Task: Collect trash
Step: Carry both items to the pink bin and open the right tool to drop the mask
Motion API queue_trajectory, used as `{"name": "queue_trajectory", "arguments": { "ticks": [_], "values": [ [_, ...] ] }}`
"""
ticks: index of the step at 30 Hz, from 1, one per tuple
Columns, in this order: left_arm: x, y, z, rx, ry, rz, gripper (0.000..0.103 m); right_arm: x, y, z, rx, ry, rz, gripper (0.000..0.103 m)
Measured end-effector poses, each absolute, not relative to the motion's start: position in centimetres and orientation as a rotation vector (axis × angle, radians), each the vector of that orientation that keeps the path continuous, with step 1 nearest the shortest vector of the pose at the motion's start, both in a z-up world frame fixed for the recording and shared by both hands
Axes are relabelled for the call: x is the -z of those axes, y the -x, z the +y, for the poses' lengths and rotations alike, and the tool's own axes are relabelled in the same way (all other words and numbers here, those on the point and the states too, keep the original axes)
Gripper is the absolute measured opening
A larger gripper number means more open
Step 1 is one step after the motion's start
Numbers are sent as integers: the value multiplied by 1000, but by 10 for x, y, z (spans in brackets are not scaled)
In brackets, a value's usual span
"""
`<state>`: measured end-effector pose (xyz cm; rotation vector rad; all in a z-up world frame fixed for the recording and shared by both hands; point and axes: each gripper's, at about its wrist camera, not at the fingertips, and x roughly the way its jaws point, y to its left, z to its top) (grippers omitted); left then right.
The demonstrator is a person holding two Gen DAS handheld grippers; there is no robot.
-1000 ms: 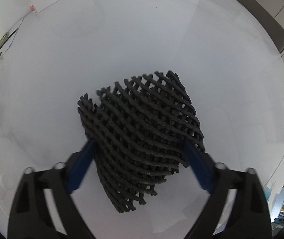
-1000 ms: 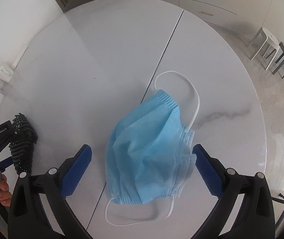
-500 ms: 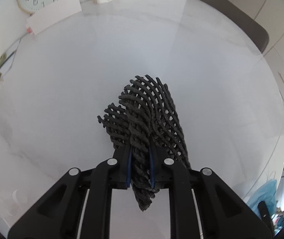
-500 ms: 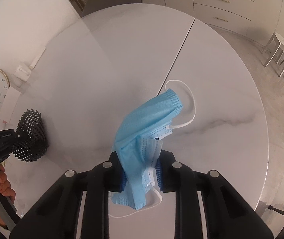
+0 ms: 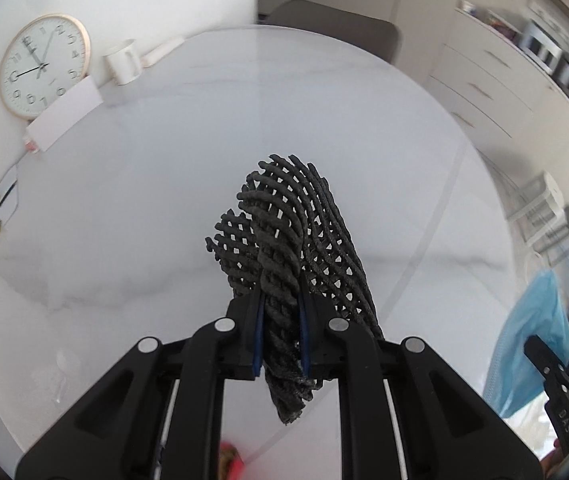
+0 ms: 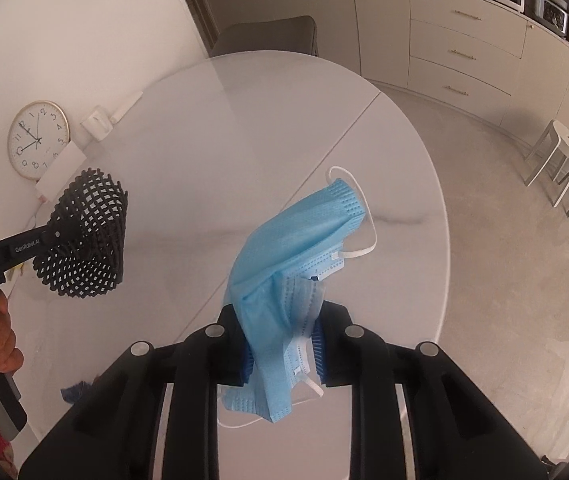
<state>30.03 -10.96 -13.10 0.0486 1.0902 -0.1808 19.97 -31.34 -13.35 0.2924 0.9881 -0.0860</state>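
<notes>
both raised: left gripper pinching foam net, right gripper pinching mask.

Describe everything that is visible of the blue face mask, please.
The blue face mask is a disposable surgical type of thin pleated fabric, light blue outside and paler inside, with white elastic ear loops. It is crumpled and folded lengthwise, pinched near its lower middle between the shut jaws of the right gripper. Its upper end rises up and right; its lower end and one loop hang below the jaws. It is lifted clear above the white table, and only the gripper touches it. It also shows at the left wrist view's right edge.
</notes>
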Motion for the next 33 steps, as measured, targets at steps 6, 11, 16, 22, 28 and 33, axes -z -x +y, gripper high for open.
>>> {"name": "queue_trajectory", "arguments": {
  "ticks": [6,11,16,22,28,33],
  "values": [
    [126,-226,-146,341,-147,1109,13,132,-112,-334,135,-326,990,23],
    [126,-173,-175,441,-220,1120,13,136,-50,-350,174,-361,997,25],
    [127,-133,-199,495,-249,1131,14,141,-10,-353,170,-377,997,26],
    [135,-85,-203,545,-306,1132,14,162,33,-346,114,-324,1047,27],
    [165,-38,-199,567,-346,1188,14,210,56,-334,27,-310,1143,27],
    [180,-4,-196,548,-376,1223,14,253,57,-318,-71,-283,1221,27]
  ]
}}
